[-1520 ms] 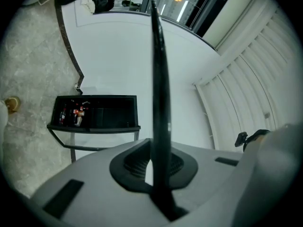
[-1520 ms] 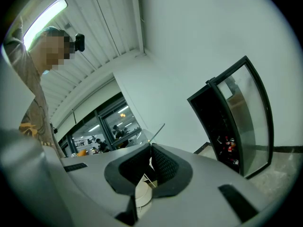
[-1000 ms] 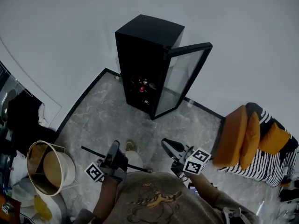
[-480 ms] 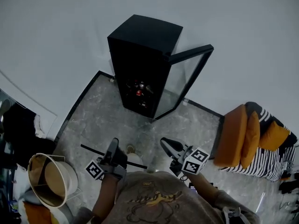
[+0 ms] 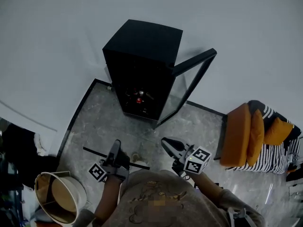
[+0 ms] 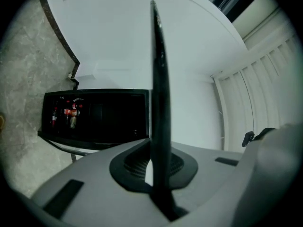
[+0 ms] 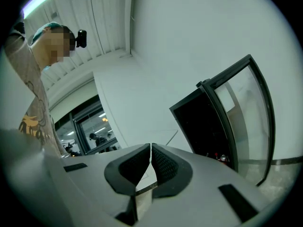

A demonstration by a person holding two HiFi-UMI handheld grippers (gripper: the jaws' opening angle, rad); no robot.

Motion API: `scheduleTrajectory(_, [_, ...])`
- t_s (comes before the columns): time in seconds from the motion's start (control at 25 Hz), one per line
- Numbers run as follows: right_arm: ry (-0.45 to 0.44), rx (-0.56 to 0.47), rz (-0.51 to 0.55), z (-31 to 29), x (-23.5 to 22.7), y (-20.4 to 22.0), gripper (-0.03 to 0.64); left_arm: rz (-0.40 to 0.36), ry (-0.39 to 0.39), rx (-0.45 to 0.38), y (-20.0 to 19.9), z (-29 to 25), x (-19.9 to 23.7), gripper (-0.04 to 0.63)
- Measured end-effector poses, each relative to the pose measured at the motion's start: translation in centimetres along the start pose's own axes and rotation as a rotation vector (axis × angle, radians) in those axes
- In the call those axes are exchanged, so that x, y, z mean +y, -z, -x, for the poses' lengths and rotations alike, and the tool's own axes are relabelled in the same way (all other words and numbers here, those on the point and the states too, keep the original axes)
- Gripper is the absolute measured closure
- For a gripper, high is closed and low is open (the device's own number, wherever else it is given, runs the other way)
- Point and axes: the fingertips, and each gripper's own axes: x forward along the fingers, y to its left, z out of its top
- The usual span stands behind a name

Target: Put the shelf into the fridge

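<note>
The jaws of the left gripper (image 5: 115, 148) clamp the shelf (image 6: 157, 70) edgewise, ready for the open fridge (image 5: 142, 56); the right gripper (image 7: 150, 157) has its jaws together, empty.

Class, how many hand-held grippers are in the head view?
2. The left hand-held gripper, bottom centre-left, shut on the shelf; the right hand-held gripper beside it, shut, empty.

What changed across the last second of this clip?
The person has moved toward the fridge, now closer in the head view, carrying both grippers along. Nothing grabbed or released: left gripper still clamps the shelf, right gripper stays shut and empty, fridge door stays open.
</note>
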Motion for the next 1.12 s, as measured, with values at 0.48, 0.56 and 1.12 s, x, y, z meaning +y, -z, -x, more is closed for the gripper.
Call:
scheduleTrajectory(0.48, [0.115, -0.048, -0.006, -5.8, -3.2, -1.7, 0.592, 0.000, -0.007, 0.138, -5.0, -5.8, 2.9, 0.580])
scheduleTrajectory(0.56, [0.134, -0.055, -0.009, -6.4, -3.5, -1.7, 0.592, 0.008, -0.001, 0.152, -5.6, -6.4, 3.2, 0.580])
scheduleTrajectory(1.12, [0.201, -0.068, -0.002, -8.0, -4.8, -1.5, 0.592, 0.051, -0.012, 0.188, -7.0, -8.8, 6.7, 0.580])
